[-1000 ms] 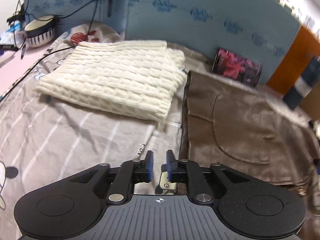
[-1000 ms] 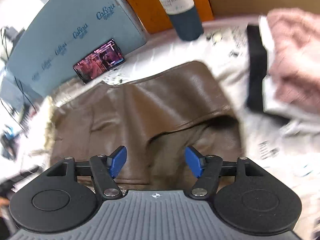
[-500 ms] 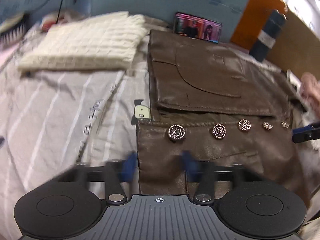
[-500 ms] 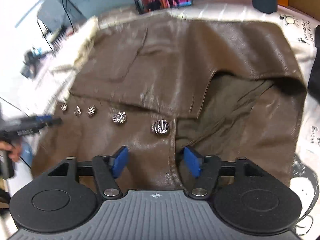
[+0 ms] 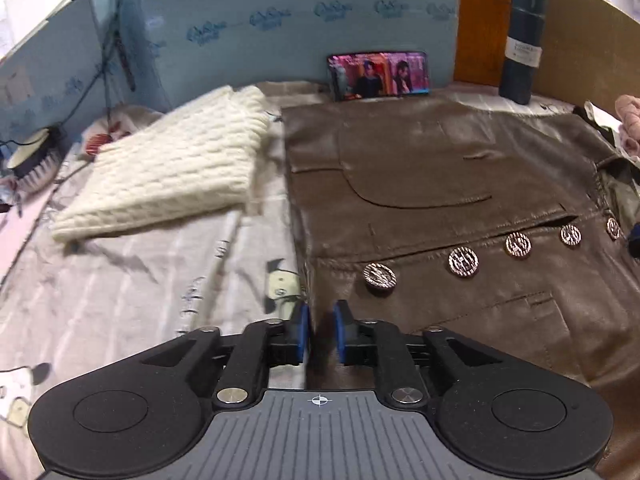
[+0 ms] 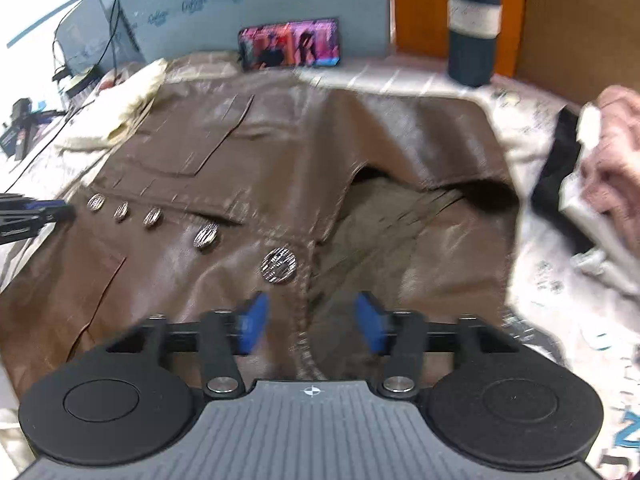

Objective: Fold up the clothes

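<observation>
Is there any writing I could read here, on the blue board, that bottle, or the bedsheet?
Blue board: a repeated cursive logo, too blurred to read for sure.
Bottle: a label with small print, unreadable.
Bedsheet: printed script, smeared, unreadable.
Phone: shows video, no legible text.

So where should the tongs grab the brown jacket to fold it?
Probably by its edges. The left tongs already straddle the brown jacket's straight left edge, nearly shut, coming from the near side. The right tongs hang open over the front edge below the biggest button, beside the gaping collar; that raised flap looks easiest to pinch from the near side.
</observation>
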